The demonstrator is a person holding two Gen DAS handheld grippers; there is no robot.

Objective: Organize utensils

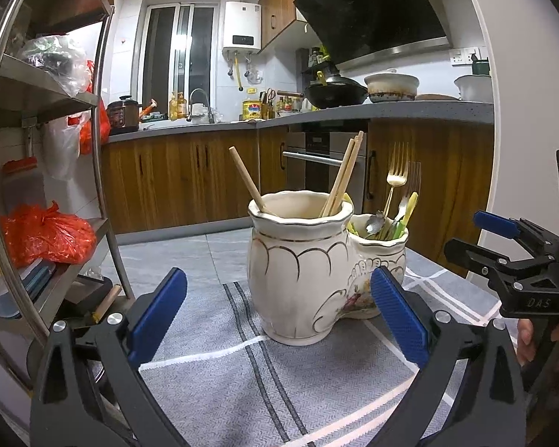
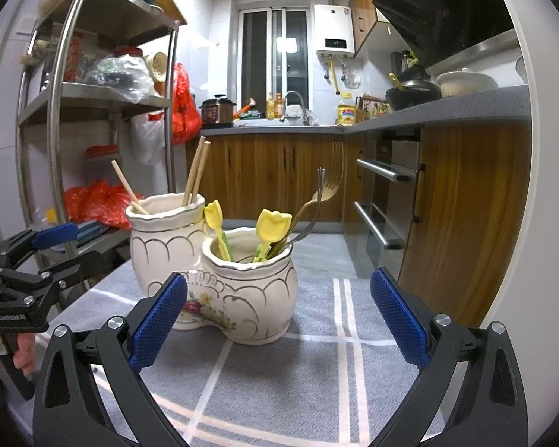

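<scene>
The double ceramic utensil holder (image 1: 302,272) stands upright on the grey checked cloth (image 1: 212,372) and serves as the reference for every position below: a taller pot (image 2: 160,246) joined to a shorter pot (image 2: 249,290), the two touching along one side. The taller pot holds wooden chopsticks (image 1: 344,175), one of them (image 1: 246,178) leaning away from the rest. The shorter pot holds a gold fork (image 1: 395,175), a darker metal fork (image 2: 316,201) and yellow tulip-topped picks (image 2: 272,225). All utensils stand roughly upright, long axes rising out of the pot mouths and fanning slightly outward. The left gripper (image 1: 279,316) faces the taller pot, which sits directly ahead between its spread blue pads, neither pad visibly touching the ceramic; its jaws are fully apart and hold nothing. The right gripper (image 2: 279,316) faces the shorter pot, directly ahead and slightly left of centre; its jaws are likewise fully apart and empty. Judged from the two views, the left gripper is the nearer one to the chopsticks and the right gripper the nearer one to the forks and picks. No loose utensil is visible on the cloth, so sorting appears complete or nearly so. Any further pick would call for a grip across a handle, above the pot rim
</scene>
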